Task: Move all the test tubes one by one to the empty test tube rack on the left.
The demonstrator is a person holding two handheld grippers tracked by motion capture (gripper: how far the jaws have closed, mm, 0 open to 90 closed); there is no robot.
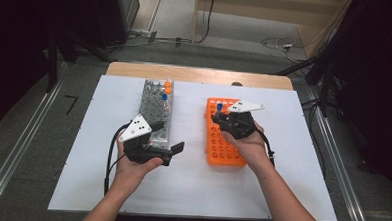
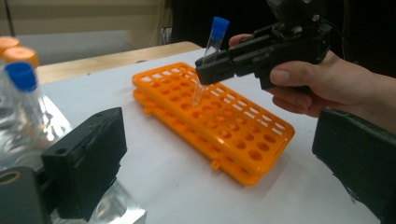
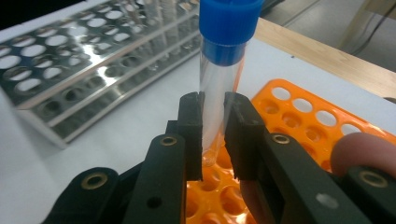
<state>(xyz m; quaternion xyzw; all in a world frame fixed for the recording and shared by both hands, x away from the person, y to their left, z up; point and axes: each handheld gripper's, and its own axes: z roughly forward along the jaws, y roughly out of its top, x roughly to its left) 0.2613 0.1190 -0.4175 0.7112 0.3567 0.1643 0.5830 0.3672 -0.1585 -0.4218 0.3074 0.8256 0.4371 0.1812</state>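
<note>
**First tube poised over the orange rack, more waiting in the metal one**

While the right tool (image 3: 213, 135) is clamped on a blue-capped tube (image 3: 222, 79), the tube hangs upright with its tip just above the far holes of the orange rack (image 2: 219, 130), not yet seated. Every hole of that rack that shows looks empty, so the transfer seems barely begun. At the far end of the metal rack (image 1: 155, 108) stand an orange-capped tube (image 1: 167, 87) or two and another blue-capped one, apparently left to move. The left tool (image 1: 165, 136) rests near that rack on the tabletop (image 1: 190, 185), jaws apart and holding nothing.
</note>
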